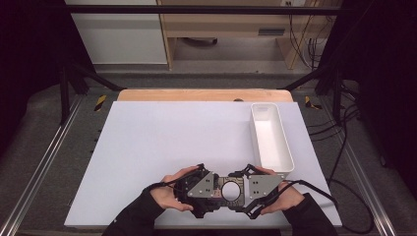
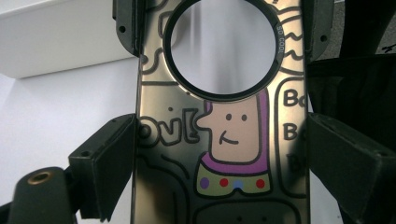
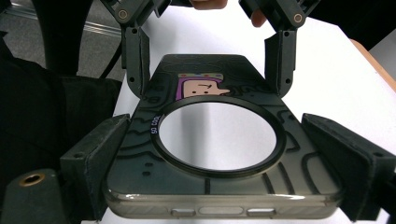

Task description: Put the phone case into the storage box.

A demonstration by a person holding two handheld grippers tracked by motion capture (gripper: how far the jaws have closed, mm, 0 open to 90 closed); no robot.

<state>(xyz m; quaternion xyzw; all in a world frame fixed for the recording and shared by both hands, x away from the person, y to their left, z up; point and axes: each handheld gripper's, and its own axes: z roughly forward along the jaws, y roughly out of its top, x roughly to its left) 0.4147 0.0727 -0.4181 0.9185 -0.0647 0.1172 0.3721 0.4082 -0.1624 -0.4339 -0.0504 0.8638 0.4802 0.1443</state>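
Observation:
A dark see-through phone case [image 1: 239, 197] with a round ring opening and a cartoon figure is held flat just above the white table top, near its front edge. My left gripper [image 1: 217, 191] is shut on one end of the phone case [image 2: 163, 186], its jaws pressed against both long edges. My right gripper [image 1: 245, 190] is shut on the other end of the phone case [image 3: 154, 175], jaws against its sides. In the right gripper view the left gripper's fingers [image 3: 135, 60] clamp the far end. My left gripper [image 2: 222, 140] and right gripper [image 3: 217, 135] face each other.
A long white tray [image 1: 287, 147] stands at the right of the white table top [image 1: 167, 142], just beyond my right hand; its wall [image 2: 60, 42] shows in the left gripper view. Black frame rails run along both table sides. Cables trail at the right.

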